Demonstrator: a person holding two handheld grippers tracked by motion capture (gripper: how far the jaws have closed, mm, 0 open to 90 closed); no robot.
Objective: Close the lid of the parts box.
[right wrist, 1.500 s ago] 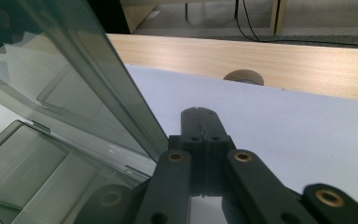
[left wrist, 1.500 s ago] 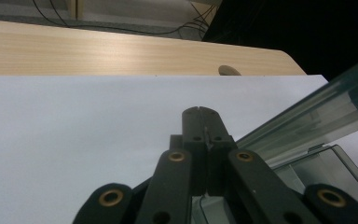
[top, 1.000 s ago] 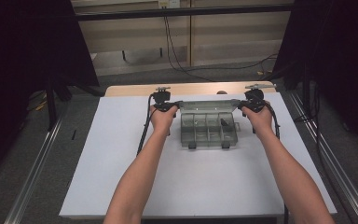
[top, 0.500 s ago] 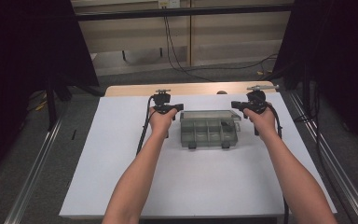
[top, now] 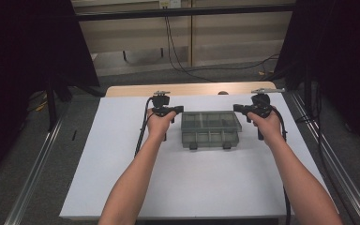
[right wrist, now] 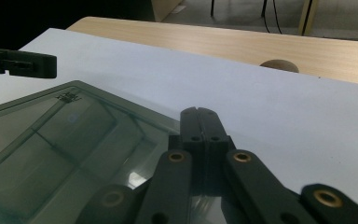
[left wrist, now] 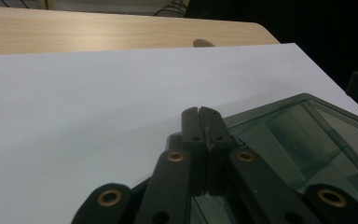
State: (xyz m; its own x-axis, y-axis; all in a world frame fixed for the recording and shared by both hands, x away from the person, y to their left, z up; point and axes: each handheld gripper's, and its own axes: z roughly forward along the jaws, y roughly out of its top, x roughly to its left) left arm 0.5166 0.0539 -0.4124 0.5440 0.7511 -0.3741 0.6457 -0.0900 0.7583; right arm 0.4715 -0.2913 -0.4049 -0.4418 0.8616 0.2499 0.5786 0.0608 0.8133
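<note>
The box (top: 210, 130), a smoky clear compartment case, sits on the white counter (top: 122, 187) toward its far half, lid down and flat. The left hand-held gripper (top: 180, 109) hovers just off the box's left far corner and the right hand-held gripper (top: 236, 108) just off its right far corner, both level with the lid and pointing inward at each other. Each has its jaws pressed together with nothing between them, as the left gripper view (left wrist: 201, 112) and right gripper view (right wrist: 199, 112) show: the shut tips lie over the lid's edge, and whether they touch it I cannot tell

The step in hand looks like working the lid, or steadying the box from both ends. To do it well, I would keep both tips at one height and move them together, so the box does not twist or skid on the smooth counter. If the lid is to lift, the two latches (top: 209, 146) on the box's near wall likely need freeing first; pushing at the far corners alone would only tip the box. Shut jaws serve for pressing or nudging; a real hold would call for parting them first

The box's long axis runs left to right across the counter, parallel to the near edge. Its latch side faces the person, so the hinge side probably faces away, toward the wooden strip (top: 187, 89) beyond the box
</note>
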